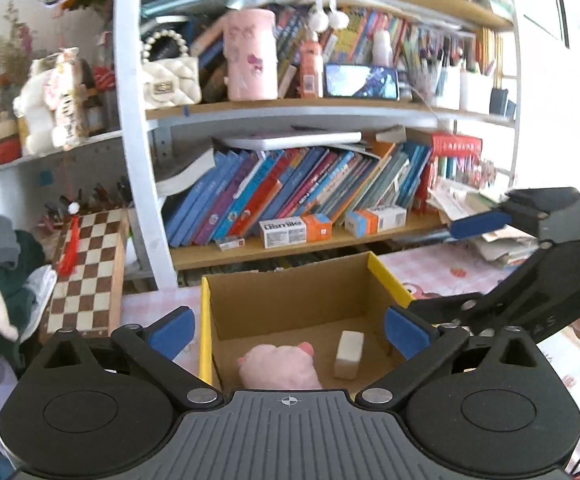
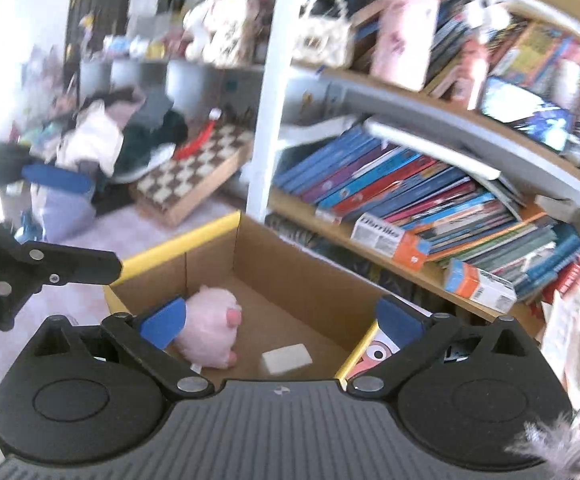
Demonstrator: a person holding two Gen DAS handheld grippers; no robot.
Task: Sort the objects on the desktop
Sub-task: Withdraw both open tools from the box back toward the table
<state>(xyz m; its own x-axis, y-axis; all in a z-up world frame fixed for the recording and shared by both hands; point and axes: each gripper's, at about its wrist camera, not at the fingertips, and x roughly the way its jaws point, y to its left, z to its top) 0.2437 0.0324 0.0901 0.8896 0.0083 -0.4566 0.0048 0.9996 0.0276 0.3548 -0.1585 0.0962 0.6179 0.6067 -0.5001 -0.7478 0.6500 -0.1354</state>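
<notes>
Pink plush (image 1: pixel 278 368), eraser (image 1: pixel 349 354) (boxed), fingers (image 1: pixel 174 330) wide

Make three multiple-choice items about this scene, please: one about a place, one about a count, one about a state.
1. Where is the pink plush toy?
A. On the chessboard
B. Inside the cardboard box
C. On the bookshelf

2. How many things lie in the box?
A. Two
B. Four
C. None

3. How are the jaws of the left claw?
A. Shut on the white block
B. Shut on the plush toy
C. Open, holding nothing

Answers:
1. B, the toy rests on the box floor.
2. A, only the toy and the white block show there.
3. C, the blue pads stand wide apart, touching nothing.
</notes>
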